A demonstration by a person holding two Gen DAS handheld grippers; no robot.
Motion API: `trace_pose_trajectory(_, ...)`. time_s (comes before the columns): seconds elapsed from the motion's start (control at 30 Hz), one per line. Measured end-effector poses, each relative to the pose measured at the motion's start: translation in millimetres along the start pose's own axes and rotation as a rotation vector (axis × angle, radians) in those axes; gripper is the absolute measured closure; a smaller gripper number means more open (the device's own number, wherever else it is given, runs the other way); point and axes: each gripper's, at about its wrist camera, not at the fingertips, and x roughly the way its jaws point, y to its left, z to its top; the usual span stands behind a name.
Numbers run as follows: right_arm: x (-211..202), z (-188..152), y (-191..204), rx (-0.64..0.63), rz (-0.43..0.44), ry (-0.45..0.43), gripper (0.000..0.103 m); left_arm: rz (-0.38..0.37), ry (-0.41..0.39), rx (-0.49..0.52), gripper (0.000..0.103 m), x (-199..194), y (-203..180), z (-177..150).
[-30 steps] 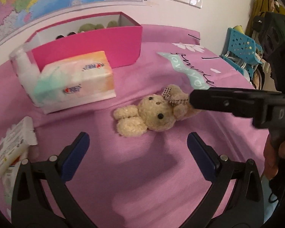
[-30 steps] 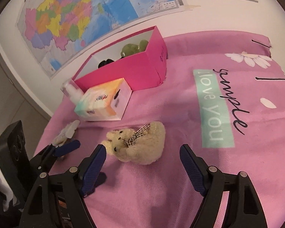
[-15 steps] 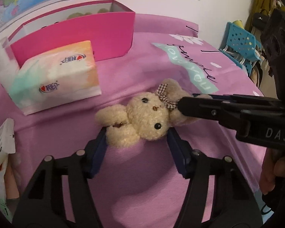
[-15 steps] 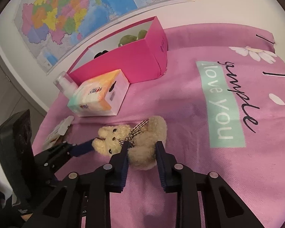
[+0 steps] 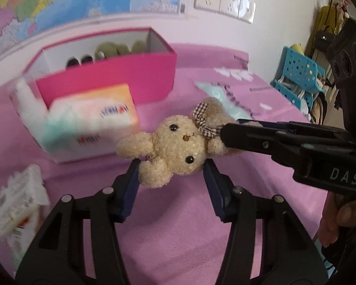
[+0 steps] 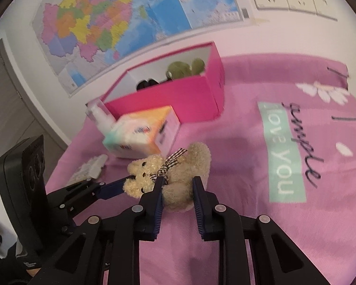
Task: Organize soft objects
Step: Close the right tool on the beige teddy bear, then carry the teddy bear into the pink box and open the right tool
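Left wrist view: both tongs have closed since a second ago; the left tongs [image 5: 170, 168] are closing on the fuzzy cream plush bear's [image 5: 178, 144] head, the right tongs [image 6: 176, 185] pinch its body, just above the pink cloth-covered worktop [image 5: 178, 225], ready for carrying to the pink cardboard box [image 5: 111, 76].

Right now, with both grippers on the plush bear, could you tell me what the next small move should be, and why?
Probably carry the plush bear toward the pink box. The left gripper, jaws closing, pinches its head; the right gripper clamps its body. The box sits open behind the tissue pack, soft toys already inside.
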Motion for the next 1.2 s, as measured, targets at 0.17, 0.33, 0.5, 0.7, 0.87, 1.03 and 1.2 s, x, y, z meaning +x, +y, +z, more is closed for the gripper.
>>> trace_pose_trajectory(0.17,-8,23,18,-0.053,0.024,-0.039,0.08,0.043,-0.064,0.0,0.047,-22,12,19)
trace_pose_trajectory(0.33,-11,49,40,-0.101,0.062,-0.078,0.08,0.096,-0.121,-0.007,0.047,-42,31,40)
trace_pose_trajectory(0.5,-7,77,63,-0.149,0.096,-0.104,0.08,0.141,-0.16,-0.017,0.047,-56,53,60)
trace_pose_trajectory(0.7,4,110,85,-0.187,0.137,-0.128,0.08,0.195,-0.194,-0.018,0.047,-64,78,88)
trace_pose_trajectory(0.87,17,141,99,-0.201,0.167,-0.143,0.08,0.237,-0.206,-0.016,0.047,-62,97,115)
trace_pose_trajectory(1.03,40,171,107,-0.203,0.186,-0.138,0.08,0.265,-0.192,-0.027,0.047,-50,118,140)
trace_pose_trajectory(1.2,75,197,101,-0.157,0.222,-0.097,0.08,0.298,-0.142,-0.032,0.047,-26,139,157)
